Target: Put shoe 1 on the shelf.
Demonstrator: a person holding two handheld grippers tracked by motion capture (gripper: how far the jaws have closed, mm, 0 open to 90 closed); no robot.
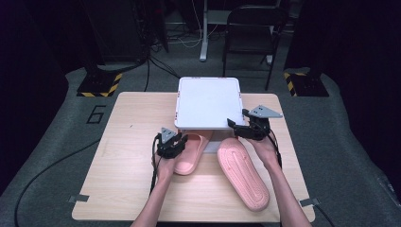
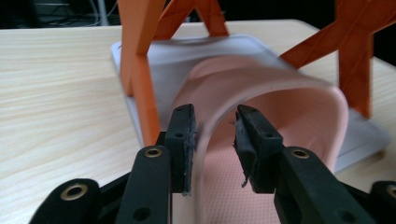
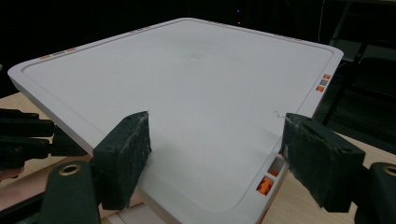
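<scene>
The pink slipper's strap wall stands between the left tool's slightly parted, unclamped jaws.

Pale wooden bench bearing footwear and a rack

A white two-tier rack is standing at its far edge; two pink rubber slippers are lying on it nearer.

The left gripper rises from the bottom centre of the frame, its two black jaws straddling the near edge of the pink strap of a slipper; the left pad lies against the strap's outer face, the right pad stands slightly clear inside. The slipper's toe end sits on a white tray at centre and right, between orange struts that rise out of the top of the frame. The wood table occupies the left half.
</scene>
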